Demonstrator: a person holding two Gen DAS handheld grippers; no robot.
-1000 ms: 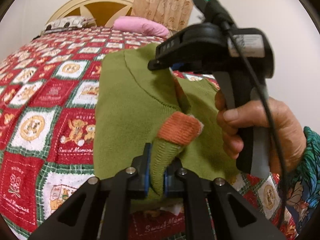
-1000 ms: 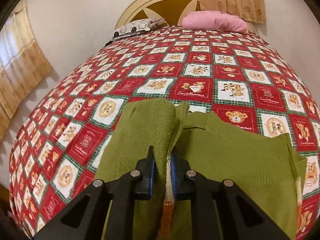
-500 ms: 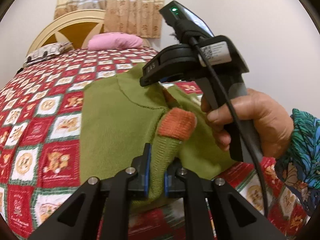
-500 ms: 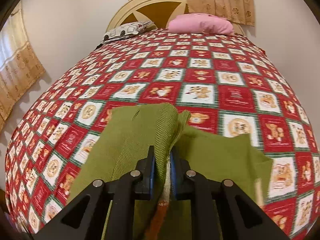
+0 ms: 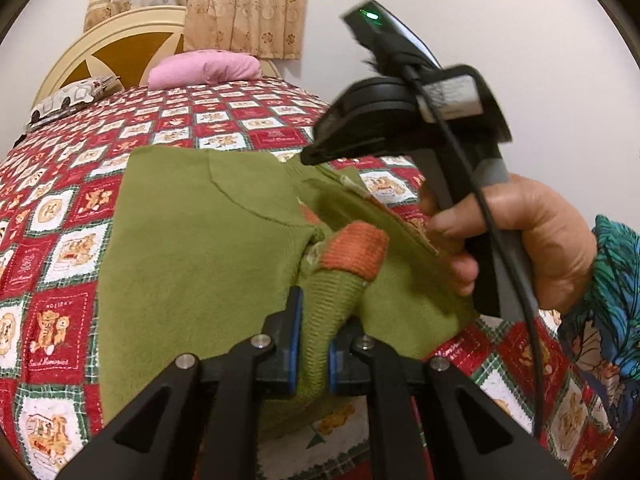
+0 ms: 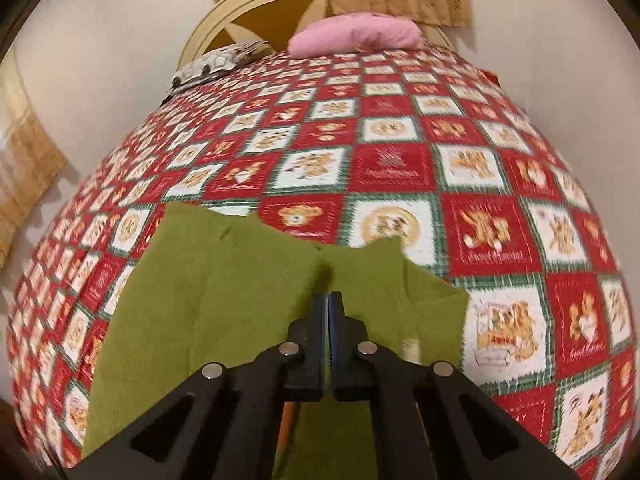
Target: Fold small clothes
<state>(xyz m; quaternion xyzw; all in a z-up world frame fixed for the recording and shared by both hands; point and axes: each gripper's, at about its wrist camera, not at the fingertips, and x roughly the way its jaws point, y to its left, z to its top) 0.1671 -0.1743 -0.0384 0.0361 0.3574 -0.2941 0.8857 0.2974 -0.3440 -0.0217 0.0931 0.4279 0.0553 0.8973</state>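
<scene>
Green knit is what we're dealing with: a small olive sweater (image 5: 192, 240) with a ribbed hem and an orange ribbed cuff (image 5: 354, 250), lying on the bed's quilt (image 5: 60, 240) near the edge closest to us, well short of the headboard end.

Our left gripper (image 5: 311, 344) is clamped on a bunched ridge of the ribbed green knit, right below that orange cuff. Our right gripper (image 6: 327, 340) has just been closing and its jaws now sit pressed flat together. In the right wrist view we see no cloth between the pads, just the sweater spread out under and ahead of them. So as far as we can judge, the right side has nothing.

What could go wrong from here:
- With only one corner pinched, any pull drags the whole sweater sideways rather than folding it, so the fold comes out crooked.
- The knit is soft and stretchy, and the ribbing is thick and lumpy. It could creep out of the left pads if we tug hard.
- The flap lifted by our right hand (image 5: 516, 248) looks loose, so it may flop back and leave a wrinkle under the fold.
- The quilt itself is soft and puffy, so pressing down to re-grab could catch the red checked bedding along with the sweater.

Texture-wise: fine smooth knit on the body, coarse ribs at hem and cuff, a curved seam across the shoulder.
</scene>
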